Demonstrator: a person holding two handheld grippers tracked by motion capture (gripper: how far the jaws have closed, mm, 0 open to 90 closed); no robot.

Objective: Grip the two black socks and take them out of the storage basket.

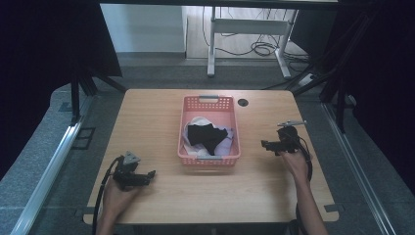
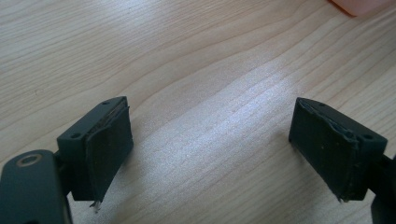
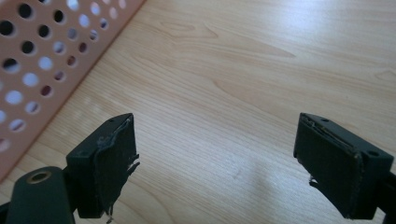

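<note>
Nothing begun, as I judge it: my left gripper (image 1: pixel 149 175) at 7 o'clock and right gripper (image 1: pixel 265 144) at 3 o'clock both gape empty, clothes (image 1: pixel 208 136) lying in the pink basket (image 1: pixel 209 160) at table (image 1: pixel 161 200) centre.

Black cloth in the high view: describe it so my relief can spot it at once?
Start at the light wooden table and find the pink perforated plastic basket at its middle. The black cloth lies inside, on top of white fabric; it is the one dark piece there.
</note>
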